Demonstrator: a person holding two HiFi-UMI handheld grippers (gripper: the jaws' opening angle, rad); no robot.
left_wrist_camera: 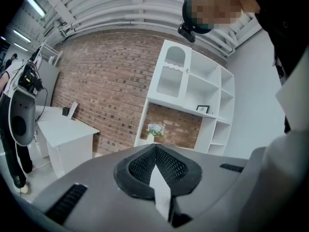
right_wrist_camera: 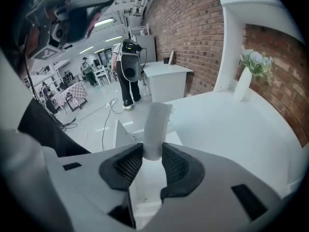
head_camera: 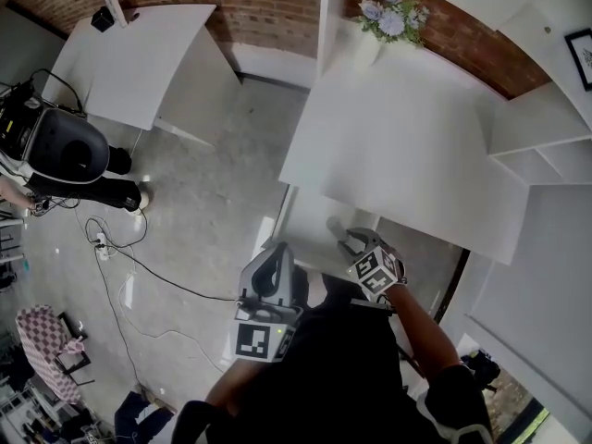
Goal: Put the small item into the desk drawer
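Observation:
The small item (head_camera: 335, 226) is a short white tube, and my right gripper (head_camera: 349, 240) is shut on its lower end. In the right gripper view the tube (right_wrist_camera: 156, 124) sticks up and forward from between the pads. It hangs over the open white desk drawer (head_camera: 307, 236), whose side wall (right_wrist_camera: 120, 132) and floor show below the jaws. The drawer sits under the front edge of the white desk (head_camera: 398, 137). My left gripper (head_camera: 275, 255) is held left of the drawer, pointing up and away, jaws shut (left_wrist_camera: 155, 147) with nothing in them.
A vase of flowers (head_camera: 388, 21) stands at the desk's back edge. White shelves (head_camera: 546, 146) rise on the right. A second white desk (head_camera: 139, 54) is at the far left, near a person with black gear (head_camera: 65, 151). Cables (head_camera: 120, 257) trail over the floor.

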